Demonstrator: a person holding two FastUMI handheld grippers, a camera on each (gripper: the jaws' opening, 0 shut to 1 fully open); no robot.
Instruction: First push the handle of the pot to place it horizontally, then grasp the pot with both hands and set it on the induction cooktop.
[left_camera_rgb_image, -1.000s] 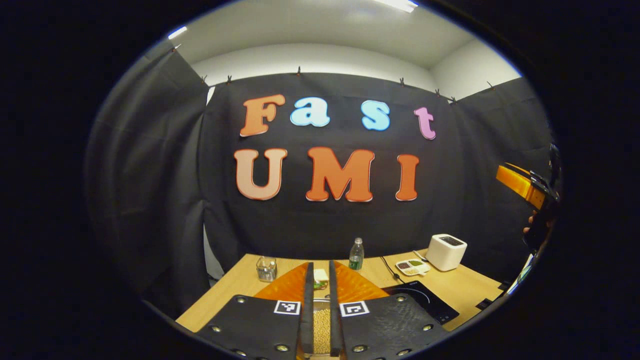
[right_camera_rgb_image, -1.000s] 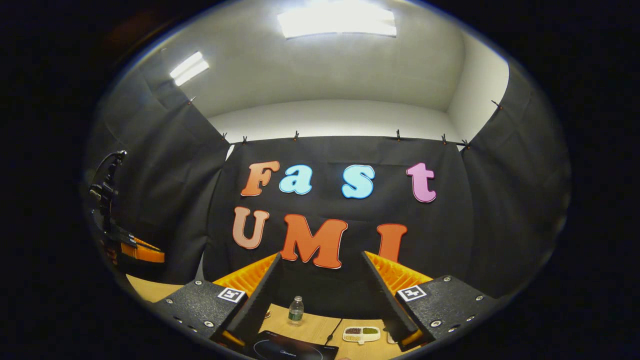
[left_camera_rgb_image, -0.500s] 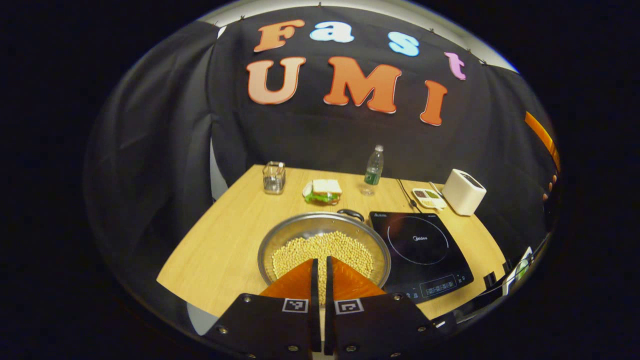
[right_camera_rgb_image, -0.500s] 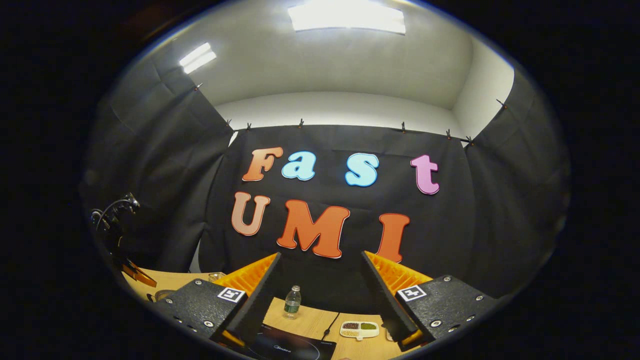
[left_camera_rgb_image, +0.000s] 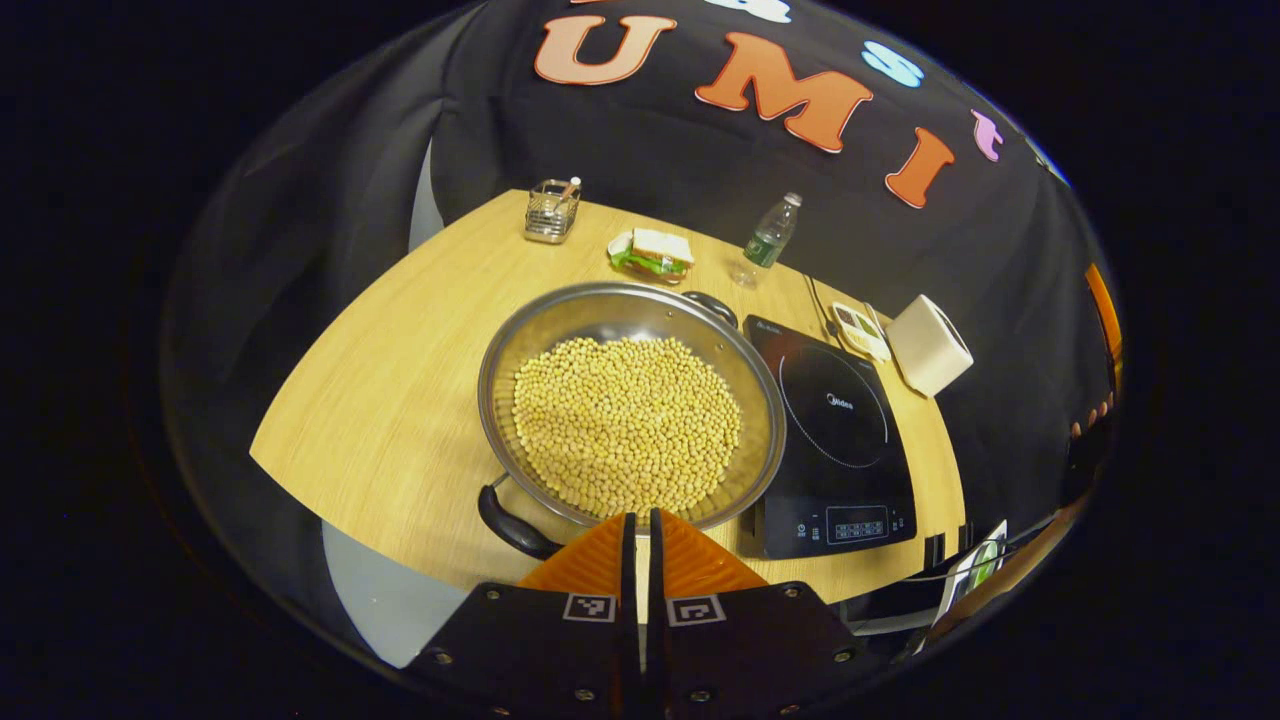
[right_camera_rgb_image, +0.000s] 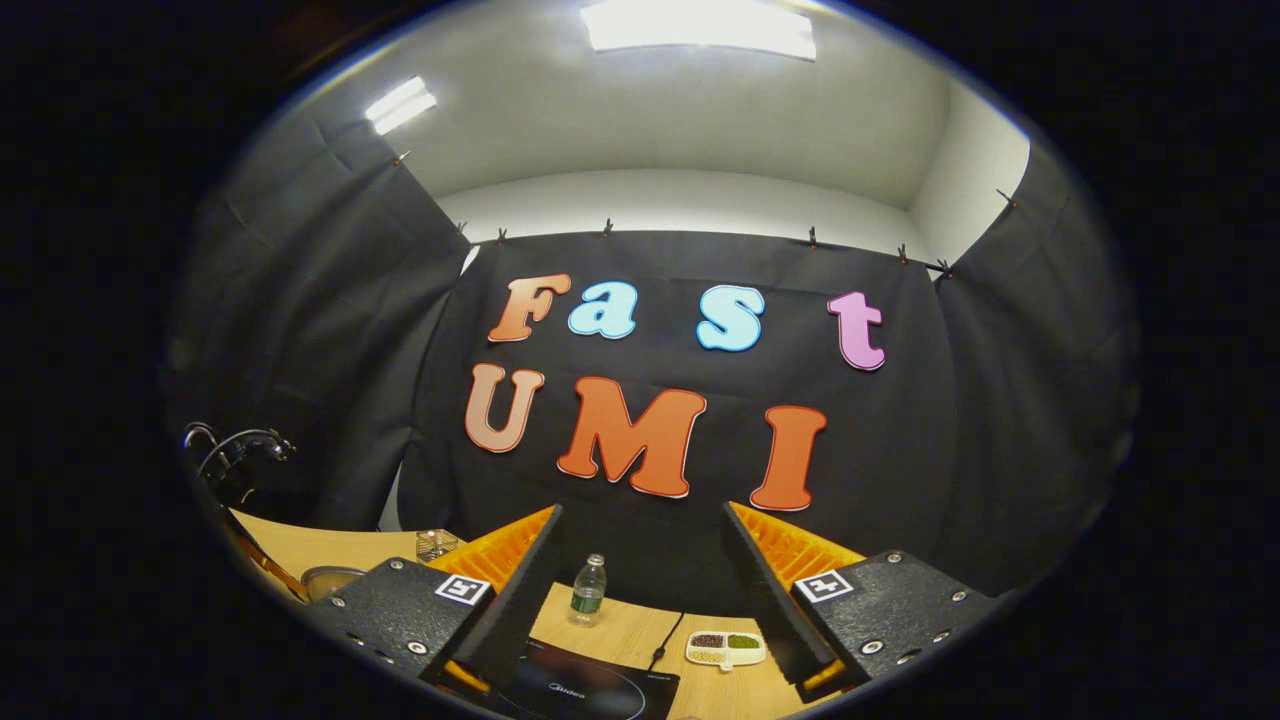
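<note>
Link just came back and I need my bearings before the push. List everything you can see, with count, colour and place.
pot: one, steel, full of pale beans, mid table, left of the cooktop
pot handles: two, black, one near, one far
induction cooktop: one, black, touching the pot's right side
table: one, light wood
sandwich: one, behind the pot
water bottle: one, clear, green label, far edge
wire holder: one, far left corner
divided dish: one, white, behind the cooktop
white box: one, far right
left gripper: shut, above the pot's near rim
right gripper: open, raised, facing the wall
</note>
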